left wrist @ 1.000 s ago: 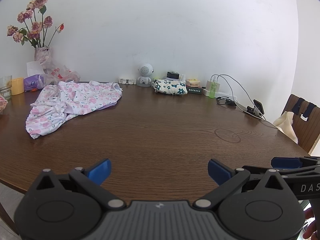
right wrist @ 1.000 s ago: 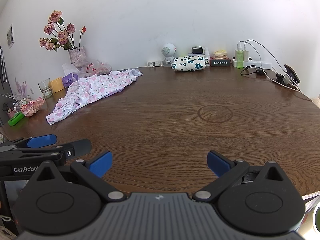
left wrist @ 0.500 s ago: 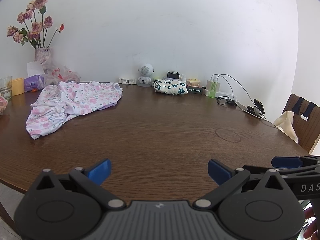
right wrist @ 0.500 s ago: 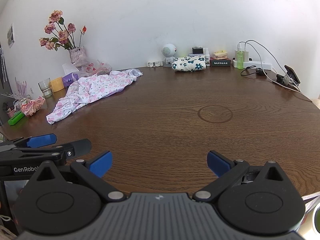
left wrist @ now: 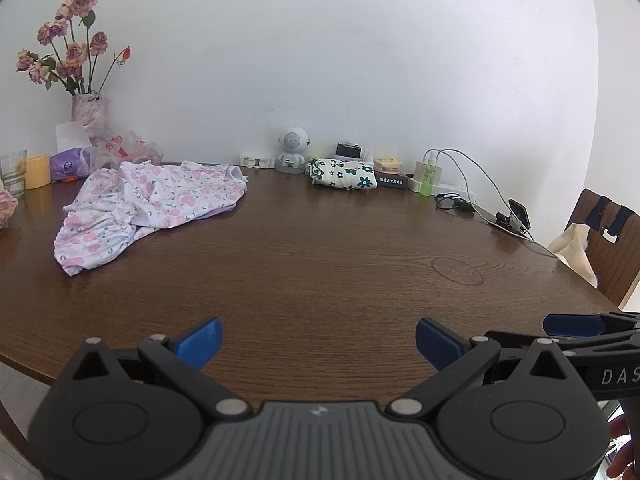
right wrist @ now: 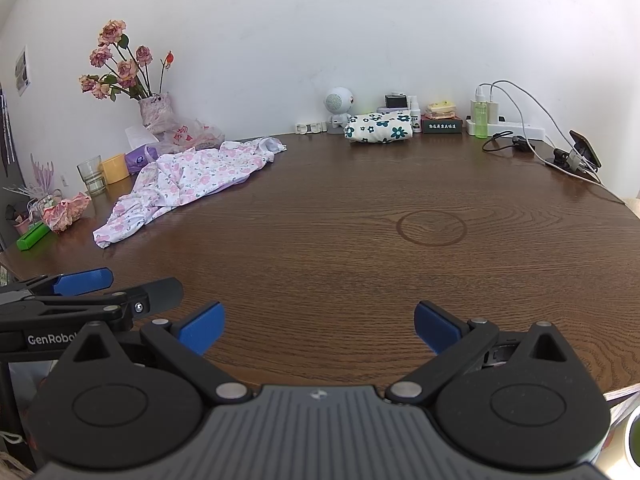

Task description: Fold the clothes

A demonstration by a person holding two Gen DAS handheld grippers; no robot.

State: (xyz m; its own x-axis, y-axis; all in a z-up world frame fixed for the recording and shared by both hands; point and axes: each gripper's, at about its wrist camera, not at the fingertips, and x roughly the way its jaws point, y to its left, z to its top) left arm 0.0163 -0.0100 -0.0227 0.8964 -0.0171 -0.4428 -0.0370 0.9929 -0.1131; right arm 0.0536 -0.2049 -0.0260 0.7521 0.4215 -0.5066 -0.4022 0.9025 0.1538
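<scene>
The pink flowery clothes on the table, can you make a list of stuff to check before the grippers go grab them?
1. Left hand-held gripper open and empty: ok.
2. Right hand-held gripper open and empty: ok.
3. Crumpled pink floral garment within reach: not ok, it lies at the far left, well away from both grippers.
4. Bare space for folding on the dark brown wooden table: ok, the middle is free.
5. Garment clear of clutter: cannot tell, the purple tissue pack and yellow cup sit very close behind it.
6. Folded white cloth with teal flowers out of the way: ok, by the wall.
</scene>
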